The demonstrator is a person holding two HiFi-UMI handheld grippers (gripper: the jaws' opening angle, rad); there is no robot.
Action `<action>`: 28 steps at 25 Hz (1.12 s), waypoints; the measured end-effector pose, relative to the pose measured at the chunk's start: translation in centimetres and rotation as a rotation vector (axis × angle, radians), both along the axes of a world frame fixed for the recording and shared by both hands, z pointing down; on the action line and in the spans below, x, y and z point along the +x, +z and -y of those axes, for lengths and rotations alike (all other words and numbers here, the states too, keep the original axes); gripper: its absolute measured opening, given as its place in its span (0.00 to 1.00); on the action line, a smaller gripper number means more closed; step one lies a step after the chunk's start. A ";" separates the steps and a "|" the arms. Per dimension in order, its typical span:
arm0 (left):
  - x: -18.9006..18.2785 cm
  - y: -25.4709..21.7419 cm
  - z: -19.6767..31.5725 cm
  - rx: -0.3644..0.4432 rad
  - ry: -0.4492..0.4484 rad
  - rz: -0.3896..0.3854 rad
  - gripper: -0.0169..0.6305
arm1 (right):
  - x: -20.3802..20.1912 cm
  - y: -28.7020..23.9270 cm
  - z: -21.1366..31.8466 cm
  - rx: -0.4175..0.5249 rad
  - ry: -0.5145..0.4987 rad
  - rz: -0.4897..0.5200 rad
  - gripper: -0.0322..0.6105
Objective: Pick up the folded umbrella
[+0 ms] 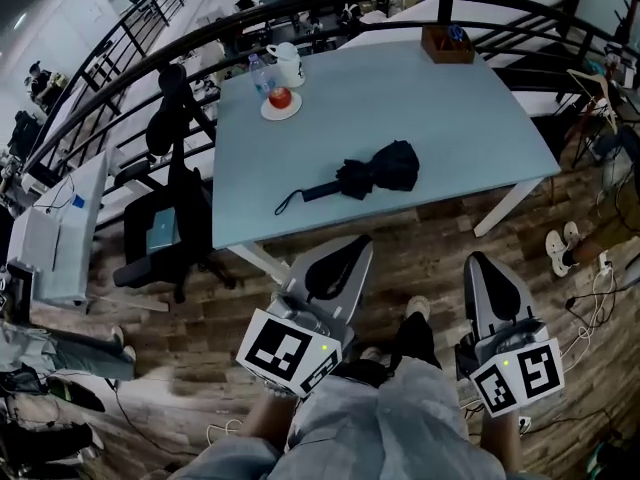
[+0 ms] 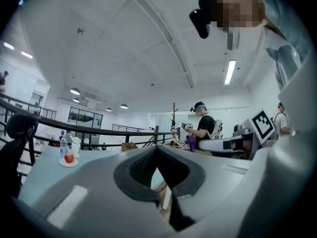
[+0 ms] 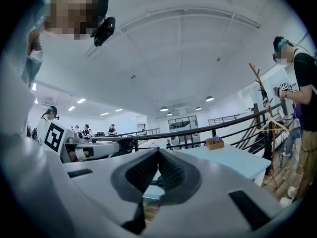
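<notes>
The folded black umbrella (image 1: 375,171) lies on the light blue table (image 1: 450,118), near its front edge, with its handle strap (image 1: 290,203) pointing left. Both grippers hover over the wooden floor on the near side of the table, short of its edge and pointing level toward it. My left gripper (image 1: 352,240) is shut and holds nothing; in the left gripper view its jaws (image 2: 157,148) meet at the tips. My right gripper (image 1: 478,258) sits to the right of the umbrella, also shut and empty, with its jaws (image 3: 158,150) closed tip to tip.
At the table's far left stand a plate with a red fruit (image 1: 281,99), a water bottle (image 1: 258,71) and a white jug (image 1: 288,63). A wooden box (image 1: 447,44) sits far right. A black office chair (image 1: 170,208) stands left of the table; a railing (image 1: 330,8) runs behind.
</notes>
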State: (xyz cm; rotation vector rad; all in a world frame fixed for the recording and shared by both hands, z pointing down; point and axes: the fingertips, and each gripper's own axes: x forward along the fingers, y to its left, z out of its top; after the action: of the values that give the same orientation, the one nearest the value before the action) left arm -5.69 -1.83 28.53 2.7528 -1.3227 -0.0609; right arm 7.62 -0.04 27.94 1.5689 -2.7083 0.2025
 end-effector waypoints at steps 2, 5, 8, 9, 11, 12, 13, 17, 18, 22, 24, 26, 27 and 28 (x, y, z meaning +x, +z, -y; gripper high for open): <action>-0.1 0.0 0.3 0.026 -0.028 0.038 0.03 | -0.4 0.0 0.8 0.003 -0.028 -0.002 0.05; 0.0 0.0 1.2 0.024 -0.043 0.025 0.03 | -0.9 -0.2 2.5 0.014 -0.068 -0.006 0.05; 0.1 0.6 2.6 0.004 -0.071 0.028 0.03 | -0.9 -0.2 4.5 0.022 -0.103 -0.002 0.05; 0.1 0.8 3.2 0.007 -0.082 0.032 0.03 | -0.8 -0.2 5.3 0.024 -0.113 0.000 0.05; 0.2 0.9 4.6 0.007 -0.105 0.037 0.03 | -0.5 -0.2 7.1 0.026 -0.131 0.007 0.05; 0.3 0.9 5.4 0.005 -0.116 0.040 0.03 | -0.4 -0.1 8.0 0.024 -0.140 0.011 0.05; 0.5 1.0 6.2 0.003 -0.126 0.042 0.03 | -0.2 -0.1 8.9 0.022 -0.150 0.014 0.05; 0.9 1.4 9.5 -0.010 -0.177 0.045 0.03 | 0.3 0.3 12.7 0.012 -0.194 0.016 0.05; 0.8 1.5 10.4 -0.013 -0.199 0.039 0.03 | 0.4 0.4 13.7 0.010 -0.206 0.017 0.05; 0.9 2.0 13.8 -0.041 -0.260 0.017 0.03 | 1.0 0.5 17.7 0.003 -0.250 0.018 0.05; 1.2 2.2 15.3 -0.051 -0.286 0.022 0.03 | 1.4 0.7 19.4 -0.006 -0.274 0.020 0.05; 1.5 2.4 16.5 -0.058 -0.317 0.022 0.03 | 1.8 1.1 21.0 -0.013 -0.303 0.020 0.05; 1.7 2.5 17.1 -0.065 -0.332 0.020 0.03 | 1.9 1.3 21.7 -0.015 -0.319 0.019 0.05; 1.8 2.7 17.7 -0.077 -0.347 0.020 0.03 | 2.0 1.4 22.5 -0.018 -0.337 0.018 0.05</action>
State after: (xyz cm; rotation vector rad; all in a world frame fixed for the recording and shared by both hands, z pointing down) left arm -3.85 -19.57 31.19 2.4379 -1.7526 -0.0054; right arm 9.66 -22.59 29.37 1.0850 -2.9174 0.2346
